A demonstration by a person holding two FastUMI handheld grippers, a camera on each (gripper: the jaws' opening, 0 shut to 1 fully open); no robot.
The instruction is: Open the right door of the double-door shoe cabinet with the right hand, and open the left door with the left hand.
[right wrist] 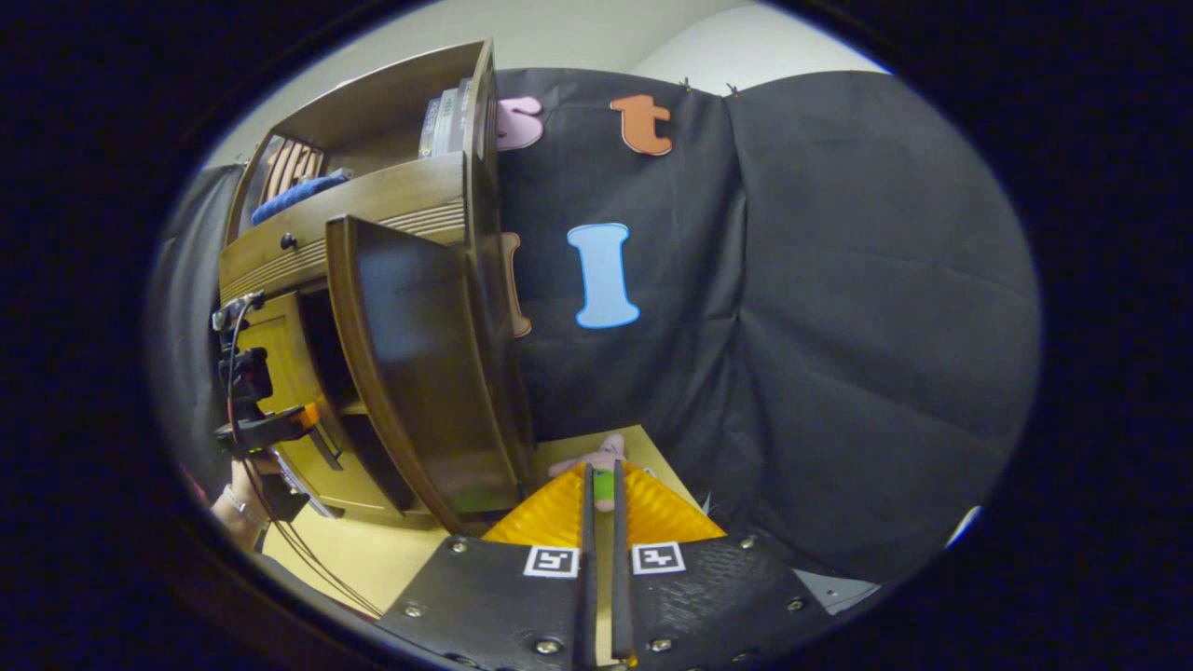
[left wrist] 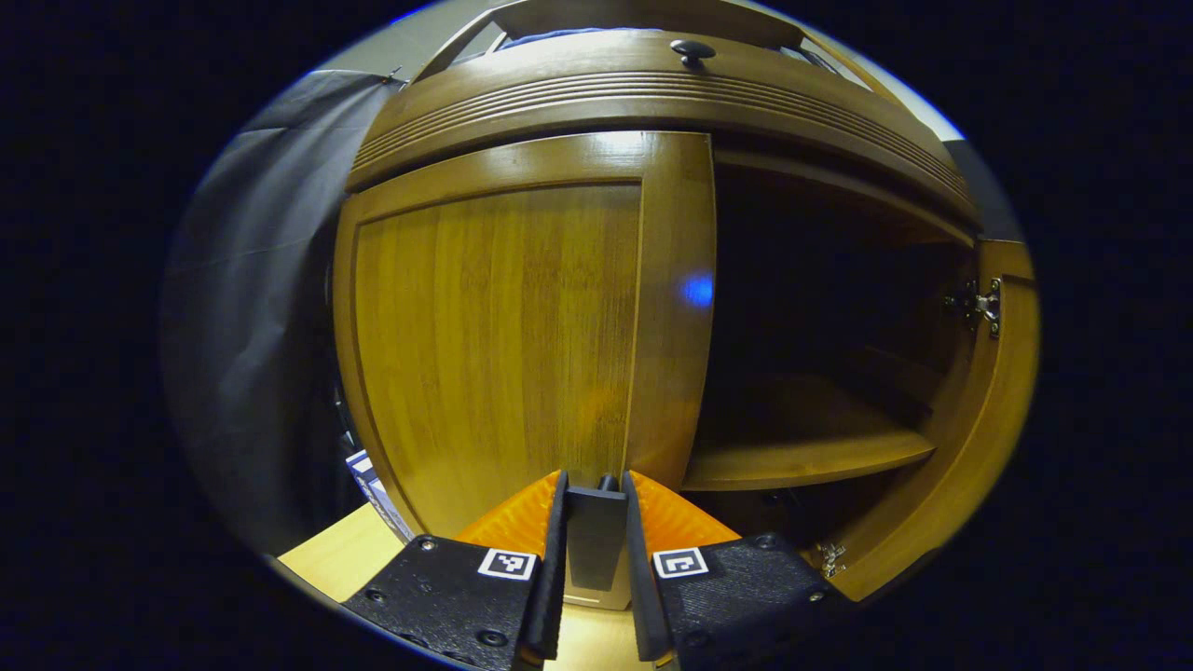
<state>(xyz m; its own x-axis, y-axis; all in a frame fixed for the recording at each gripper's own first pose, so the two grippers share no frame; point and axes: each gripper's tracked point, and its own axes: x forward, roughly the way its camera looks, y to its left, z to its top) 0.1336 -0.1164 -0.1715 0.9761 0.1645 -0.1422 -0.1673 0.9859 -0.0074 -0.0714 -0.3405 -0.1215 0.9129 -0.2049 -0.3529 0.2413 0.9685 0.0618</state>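
The wooden shoe cabinet stands on a pale table against the booth's dark cloth wall. In the left gripper view its left door is closed, while the right door is swung wide open, its hinge showing, with a dark interior and a bare shelf behind it. A small round knob sits on the drawer front above the doors. The left gripper is at the lower edge of the left door, its fingers slightly apart around a dark flat handle; whether both press on it cannot be told. In the right gripper view the right gripper points past the open right door, fingers nearly together and holding nothing, with a small pink toy on the table beyond them.
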